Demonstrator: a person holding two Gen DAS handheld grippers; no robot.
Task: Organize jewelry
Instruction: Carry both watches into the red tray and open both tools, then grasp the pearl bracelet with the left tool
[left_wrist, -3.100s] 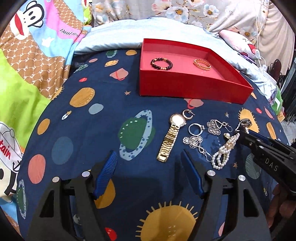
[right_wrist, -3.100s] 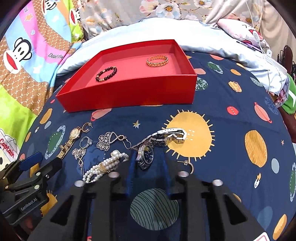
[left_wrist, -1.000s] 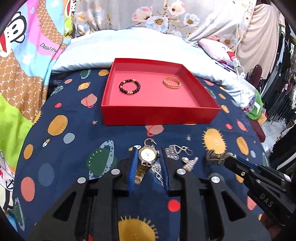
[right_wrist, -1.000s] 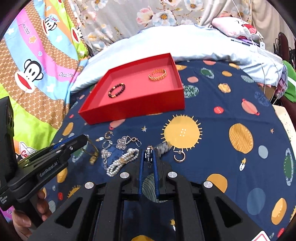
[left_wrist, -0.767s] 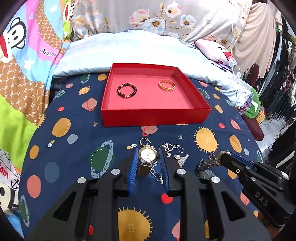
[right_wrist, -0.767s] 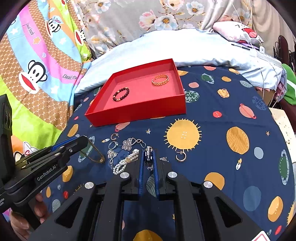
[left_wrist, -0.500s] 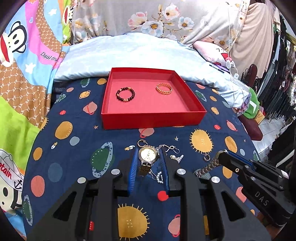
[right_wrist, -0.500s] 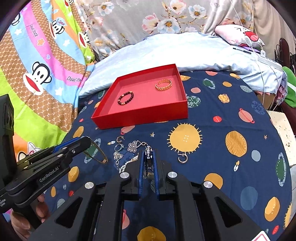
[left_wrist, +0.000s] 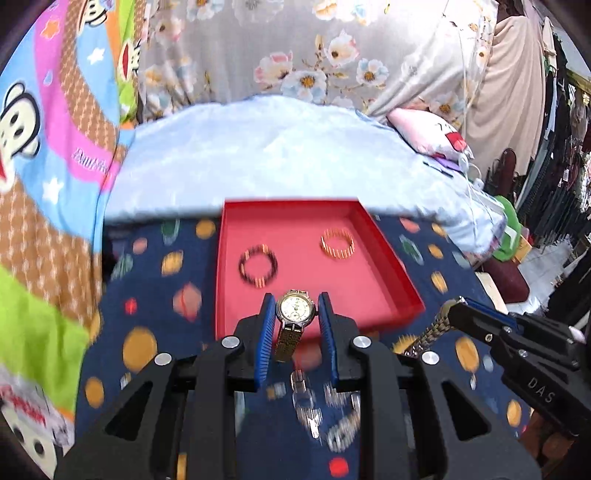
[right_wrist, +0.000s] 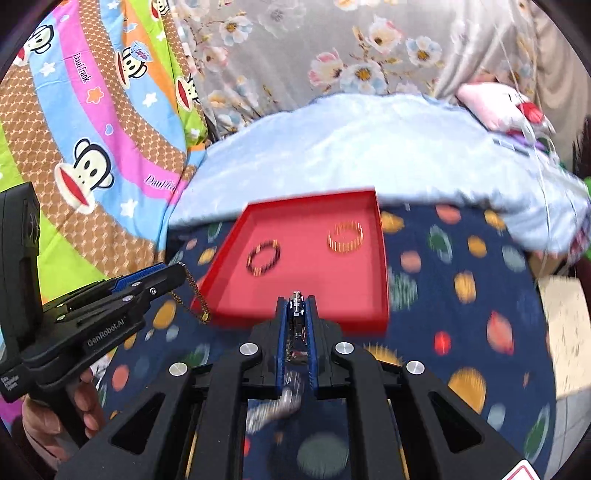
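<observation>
The left hand-held gripper (left_wrist: 297, 312) is clamped on the gold-toned metal wristwatch (left_wrist: 295, 314), lifted off the navy planet-print bedspread (left_wrist: 155, 314) since a second ago and now hanging over the near edge of the shallow red cardboard tray (left_wrist: 406, 280). At 3 o'clock, the right hand-held gripper (right_wrist: 296, 314) pinches the silver steel-link watch (right_wrist: 295, 306), likewise raised. Both look ready to set down beside the dark beaded bracelet (left_wrist: 258, 265) and gold chain bracelet (left_wrist: 337, 243)
</observation>
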